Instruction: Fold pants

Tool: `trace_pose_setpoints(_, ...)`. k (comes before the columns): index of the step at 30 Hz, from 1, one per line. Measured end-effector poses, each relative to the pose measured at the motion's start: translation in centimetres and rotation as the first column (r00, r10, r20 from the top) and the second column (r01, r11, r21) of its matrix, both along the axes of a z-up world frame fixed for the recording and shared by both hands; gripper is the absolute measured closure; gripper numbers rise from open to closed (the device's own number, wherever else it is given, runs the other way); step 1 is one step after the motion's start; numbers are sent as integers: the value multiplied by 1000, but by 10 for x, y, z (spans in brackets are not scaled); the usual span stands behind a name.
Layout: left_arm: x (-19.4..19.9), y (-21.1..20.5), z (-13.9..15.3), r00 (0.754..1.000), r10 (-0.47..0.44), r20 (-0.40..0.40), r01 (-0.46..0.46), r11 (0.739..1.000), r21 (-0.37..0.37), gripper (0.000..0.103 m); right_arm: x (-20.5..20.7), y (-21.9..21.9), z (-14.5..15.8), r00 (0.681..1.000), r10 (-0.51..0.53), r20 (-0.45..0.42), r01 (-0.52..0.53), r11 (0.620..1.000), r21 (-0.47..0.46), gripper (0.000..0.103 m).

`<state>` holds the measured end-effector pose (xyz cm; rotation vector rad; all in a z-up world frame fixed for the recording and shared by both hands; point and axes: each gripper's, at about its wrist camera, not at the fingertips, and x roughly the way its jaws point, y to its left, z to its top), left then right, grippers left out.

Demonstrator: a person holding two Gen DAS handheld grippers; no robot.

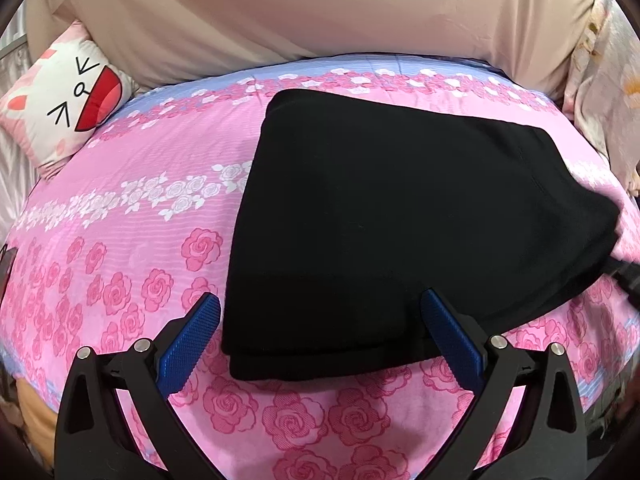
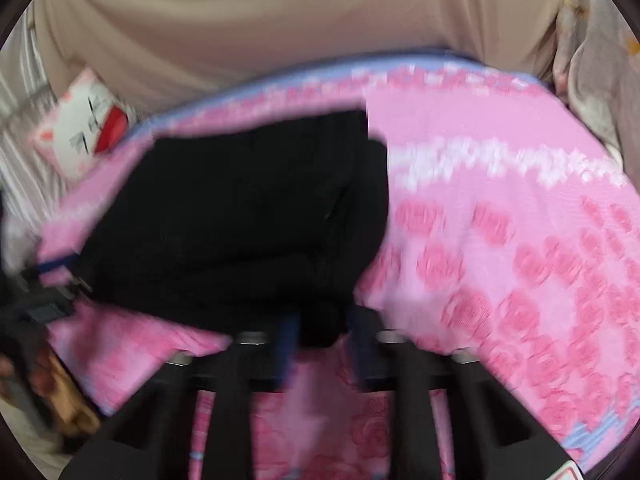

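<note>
The black pants (image 1: 400, 216) lie folded into a thick stack on the pink rose-print bedspread (image 1: 132, 240), their near edge showing two layers close to the front of the bed. The left gripper (image 1: 320, 332) sits low at that near edge with its blue fingers (image 1: 188, 344) spread wide, one on bare bedspread just left of the stack's corner, the other over the fabric. The right-wrist view is blurred; the right gripper (image 2: 320, 344) seems to pinch a near corner of the pants between narrowly set fingers. Open bedspread stretches left of the stack toward a cat-face cushion (image 1: 68, 96), and a beige curtain (image 1: 320, 8) closes off the far edge.
</note>
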<state>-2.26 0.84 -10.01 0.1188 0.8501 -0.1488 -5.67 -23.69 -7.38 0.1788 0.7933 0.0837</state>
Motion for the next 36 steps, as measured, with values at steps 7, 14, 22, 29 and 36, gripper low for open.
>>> trace_pose_setpoints(7,9,0,-9,999,-21,-41,18,997,-69,5,2,-34,-30,992,-93,-85,99,993,67,83)
trace_pose_setpoints(14,12,5,-8,998,-31,-55,25,994,-107,5,-15,-16,33,992,-114,48,112,993,40,73)
trace_pose_setpoints(22,16,7,-5,996,-56,-65,50,994,-93,5,84,-2,15,996,-69,-61,70,997,12,55)
trace_pose_setpoints(29,21,4,-1,997,-57,-55,53,995,-79,5,92,12,32,999,-34,29,35,999,-35,80)
trace_pose_setpoints(36,28,0,-4,997,-37,-62,31,995,-99,5,89,-17,-5,994,-99,-41,98,995,-25,75)
